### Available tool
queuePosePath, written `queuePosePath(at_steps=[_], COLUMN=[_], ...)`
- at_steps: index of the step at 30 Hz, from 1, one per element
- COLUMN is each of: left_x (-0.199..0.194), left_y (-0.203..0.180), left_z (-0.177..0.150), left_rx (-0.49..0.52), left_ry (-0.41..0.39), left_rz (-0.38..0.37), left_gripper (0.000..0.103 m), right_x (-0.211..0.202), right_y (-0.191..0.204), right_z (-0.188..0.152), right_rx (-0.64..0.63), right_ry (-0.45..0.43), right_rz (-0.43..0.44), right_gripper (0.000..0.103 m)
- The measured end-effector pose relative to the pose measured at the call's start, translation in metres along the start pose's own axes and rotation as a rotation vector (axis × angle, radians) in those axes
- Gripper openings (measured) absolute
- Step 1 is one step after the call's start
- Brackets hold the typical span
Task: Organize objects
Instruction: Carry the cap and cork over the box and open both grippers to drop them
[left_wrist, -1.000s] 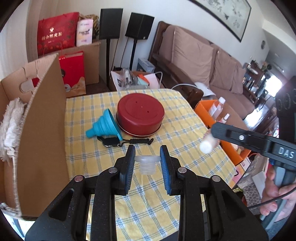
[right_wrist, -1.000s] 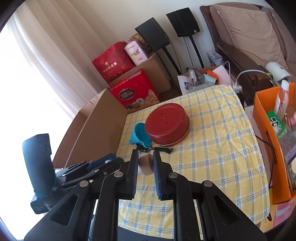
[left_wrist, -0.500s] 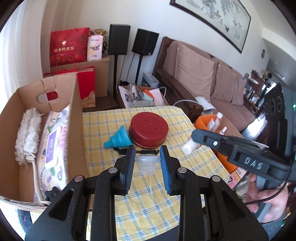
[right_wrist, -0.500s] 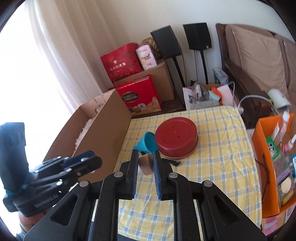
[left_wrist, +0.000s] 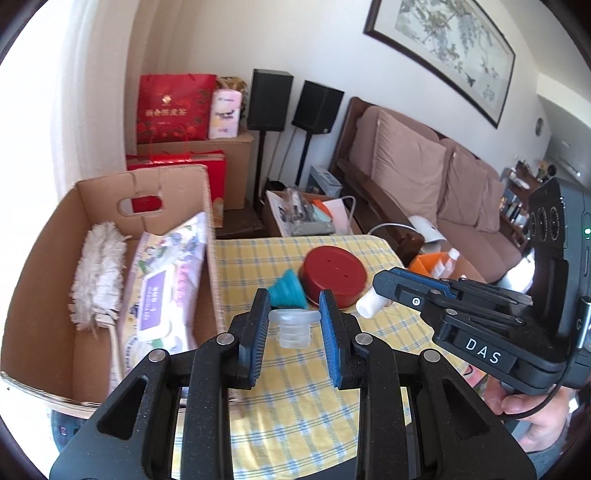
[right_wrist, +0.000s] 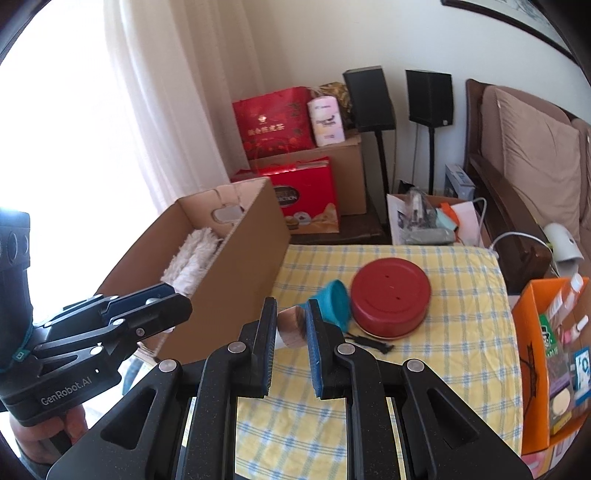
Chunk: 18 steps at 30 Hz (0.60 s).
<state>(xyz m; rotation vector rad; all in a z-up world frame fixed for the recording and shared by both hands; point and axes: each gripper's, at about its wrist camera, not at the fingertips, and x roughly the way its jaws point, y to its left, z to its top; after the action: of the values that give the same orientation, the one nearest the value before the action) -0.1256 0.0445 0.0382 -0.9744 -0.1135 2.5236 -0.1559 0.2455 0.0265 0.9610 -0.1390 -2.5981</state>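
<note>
Already the cardboard box at left held a duster and wipes pack, while the left gripper clasped a clear stopper, the right gripper a wooden-topped stopper, leaving funnel and red tin on the surface.

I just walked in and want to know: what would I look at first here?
Probably the two black claws up close: the left claw pinches a clear ribbed stopper, the right claw a small wood-topped bottle. Behind them a round red tin sits on the yellow checked cloth, touching a teal funnel, with an open cardboard box alongside.
</note>
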Motion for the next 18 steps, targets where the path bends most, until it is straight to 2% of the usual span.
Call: queuePosePath(at_steps=[18], left_x=[-0.021], left_y=[0.082], left_z=[-0.003], left_rx=[-0.098], left_ry=[-0.014], left_rz=[0.089], left_gripper=[0.025], right_x=[0.032], right_y=[0.087], right_z=[0.016], right_rx=[-0.103], right_ry=[0.023], right_rz=[0.092], right_gripper=[0.015])
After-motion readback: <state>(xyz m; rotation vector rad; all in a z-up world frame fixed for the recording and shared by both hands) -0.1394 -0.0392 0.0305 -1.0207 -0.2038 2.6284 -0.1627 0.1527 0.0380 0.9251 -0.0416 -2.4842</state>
